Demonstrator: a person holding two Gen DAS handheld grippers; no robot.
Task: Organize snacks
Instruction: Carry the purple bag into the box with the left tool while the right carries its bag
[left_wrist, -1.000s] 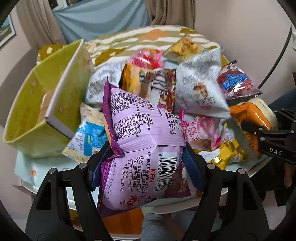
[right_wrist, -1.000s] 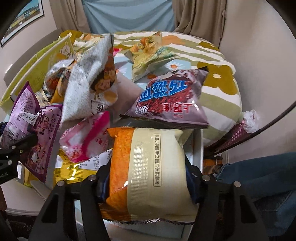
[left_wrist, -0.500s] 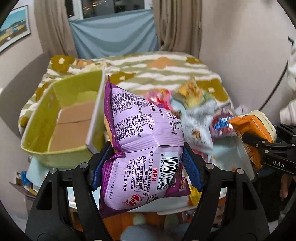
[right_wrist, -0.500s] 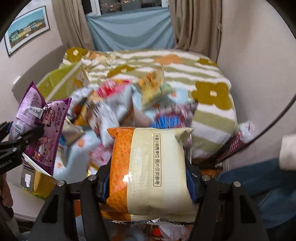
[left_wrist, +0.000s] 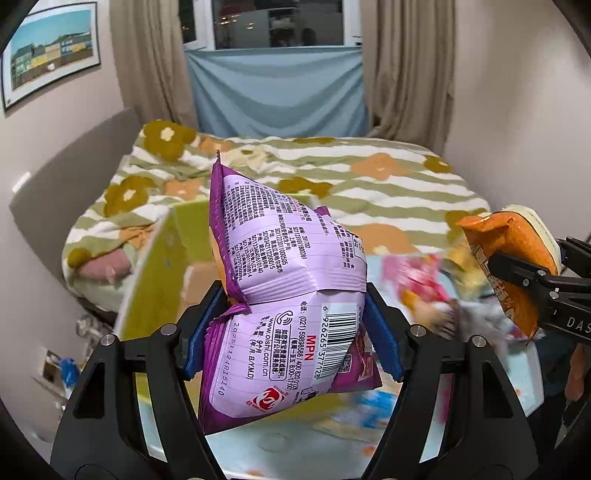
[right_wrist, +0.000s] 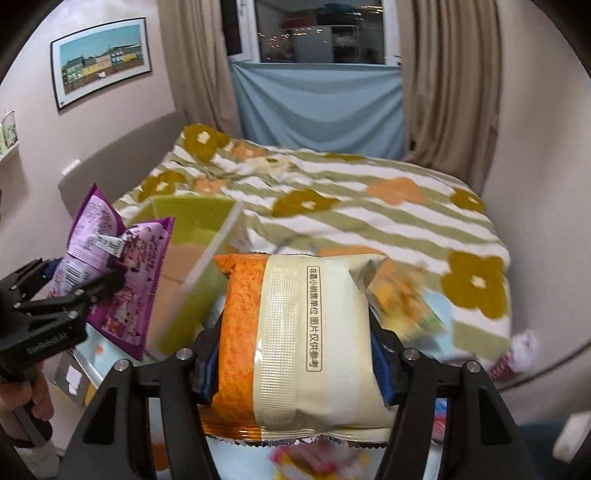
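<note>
Below my two tools, the loose snacks (left_wrist: 424, 291) on the counter (left_wrist: 295, 446) are blurred and I cannot read them. My left tool (left_wrist: 293, 328) is closed on a purple snack bag (left_wrist: 284, 295), which hides most of the green box (left_wrist: 155, 273) behind it. My right tool (right_wrist: 295, 354) squeezes an orange and cream packet (right_wrist: 299, 339), held above the counter near the box's white rim. Behind them lies a bed (right_wrist: 369, 214) with a flowered blanket.
</note>
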